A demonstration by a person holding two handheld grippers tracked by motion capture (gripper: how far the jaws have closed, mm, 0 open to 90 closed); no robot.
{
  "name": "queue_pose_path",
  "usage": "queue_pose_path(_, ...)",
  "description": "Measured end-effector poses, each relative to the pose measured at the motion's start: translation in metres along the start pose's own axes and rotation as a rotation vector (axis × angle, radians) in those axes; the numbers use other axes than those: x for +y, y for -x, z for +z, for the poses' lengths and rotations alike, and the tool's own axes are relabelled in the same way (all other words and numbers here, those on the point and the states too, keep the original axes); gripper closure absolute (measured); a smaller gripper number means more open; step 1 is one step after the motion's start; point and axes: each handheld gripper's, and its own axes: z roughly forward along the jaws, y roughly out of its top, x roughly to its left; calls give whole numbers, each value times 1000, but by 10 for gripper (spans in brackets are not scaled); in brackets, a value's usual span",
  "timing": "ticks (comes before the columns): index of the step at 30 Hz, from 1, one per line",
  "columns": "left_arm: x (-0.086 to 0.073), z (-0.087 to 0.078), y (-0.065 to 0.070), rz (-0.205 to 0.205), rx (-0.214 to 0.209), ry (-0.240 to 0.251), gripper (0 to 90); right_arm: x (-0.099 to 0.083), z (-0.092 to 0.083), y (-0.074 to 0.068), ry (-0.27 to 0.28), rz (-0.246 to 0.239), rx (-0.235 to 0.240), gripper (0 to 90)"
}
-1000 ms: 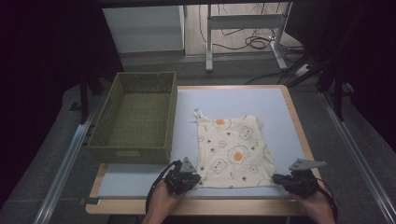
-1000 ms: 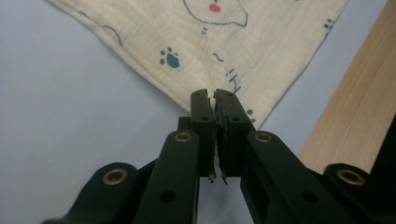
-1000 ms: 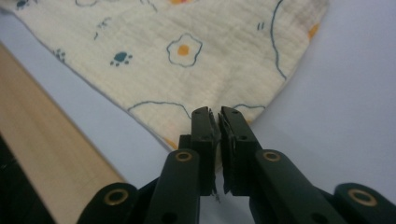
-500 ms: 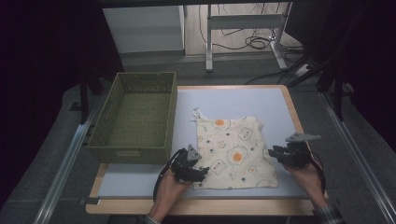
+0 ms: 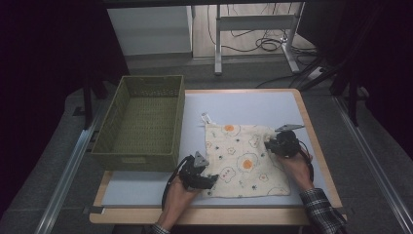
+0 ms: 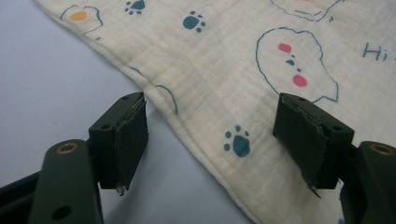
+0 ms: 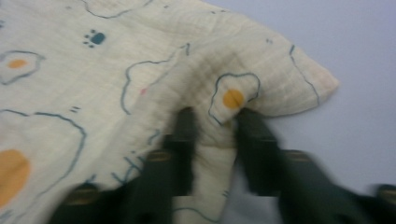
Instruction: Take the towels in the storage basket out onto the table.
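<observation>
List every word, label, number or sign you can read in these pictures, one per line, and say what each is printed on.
"Hi": printed in blue on the cream cloth, at the right edge of the left gripper view, cut off there, so more letters may follow.
Blue marks on the cloth near the right gripper in the right gripper view: too blurred to read.
A small tag on the front of the green basket: too small to read.

Your cloth [image 5: 246, 158] is cream, printed with orange-yolked fried eggs outlined in teal, teal paw prints and pink-cheeked faces. The basket [image 5: 141, 122] on your left is olive green weave. The table [image 5: 253, 105] is pale lavender-blue with a light wood edge. Your right sleeve [image 5: 319, 207] is dark plaid.
</observation>
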Motion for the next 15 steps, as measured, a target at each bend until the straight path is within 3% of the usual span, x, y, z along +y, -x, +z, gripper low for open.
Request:
queue_pose_path(1,0,0,0,1,-3,2,263,0,-1,-1,-8,-5,-1,863)
queue_pose_path(3,-1,0,0,0,-3,6,263,2,-5,-3,-30,-35,-52,867)
queue_pose_path(5,-1,0,-1,0,-4,9,262,5,-18,-1,-12,-52,-112,858)
queue_pose_path(7,-1,0,-1,0,-6,6,260,10,-33,6,14,-34,-139,742)
queue_pose_path(9,1,0,0,0,-9,-7,245,12,-42,15,-1,-24,-161,684)
queue_pose_path(12,9,-1,-1,-13,-15,1,246,9,-48,27,13,7,-162,640)
queue_pose_path(15,23,-1,-4,-16,1,10,247,5,-43,35,13,28,-140,610)
